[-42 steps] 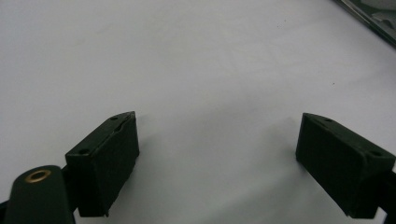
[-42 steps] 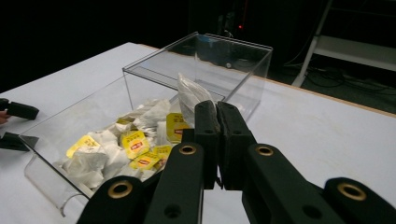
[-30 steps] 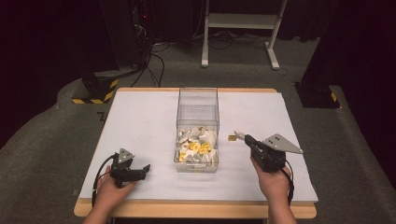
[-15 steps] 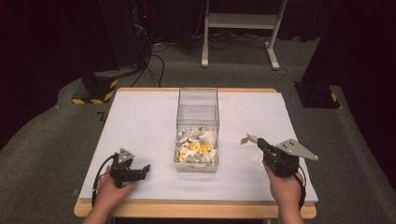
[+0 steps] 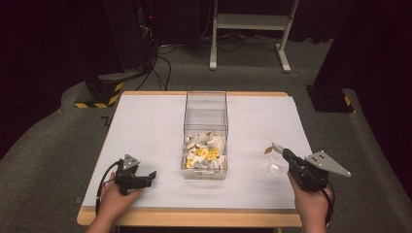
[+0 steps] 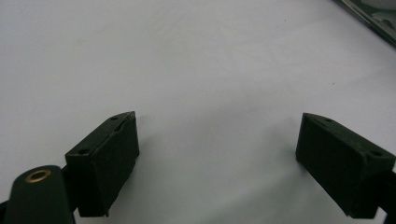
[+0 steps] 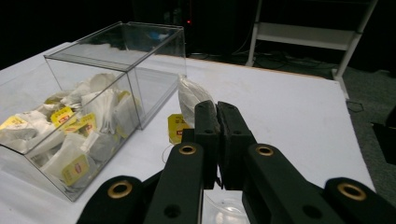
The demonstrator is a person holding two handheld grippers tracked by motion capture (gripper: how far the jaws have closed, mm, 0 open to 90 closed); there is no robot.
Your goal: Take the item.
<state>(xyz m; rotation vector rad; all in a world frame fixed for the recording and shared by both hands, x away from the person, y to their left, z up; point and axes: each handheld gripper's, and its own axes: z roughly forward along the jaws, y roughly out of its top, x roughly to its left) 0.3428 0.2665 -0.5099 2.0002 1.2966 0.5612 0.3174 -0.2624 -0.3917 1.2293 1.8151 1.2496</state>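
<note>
A clear plastic box (image 5: 205,112) stands mid-table, its near end heaped with white tea bags (image 5: 204,153) bearing yellow tags. The right gripper view has the same box (image 7: 156,77) at the left. My right gripper (image 5: 283,152) hovers over the table to the right of the box, shut on a tea bag (image 5: 275,147). The white pouch (image 7: 190,99) sticks out past the shut gripper (image 7: 217,112) and its yellow tag (image 7: 176,127) hangs below. My left gripper (image 5: 151,175) rests on the table near the front left, open, with bare white surface between the fingers (image 6: 217,154).
A small clear plastic piece (image 5: 274,169) lies on the white table (image 5: 145,126) just below the right gripper. Beyond the far edge are a dark floor, cables, a white frame (image 5: 250,24) and yellow-black striped blocks (image 5: 99,94).
My right gripper has moved rightward, away from the box, carrying the tea bag. The left gripper has stayed where it was.
</note>
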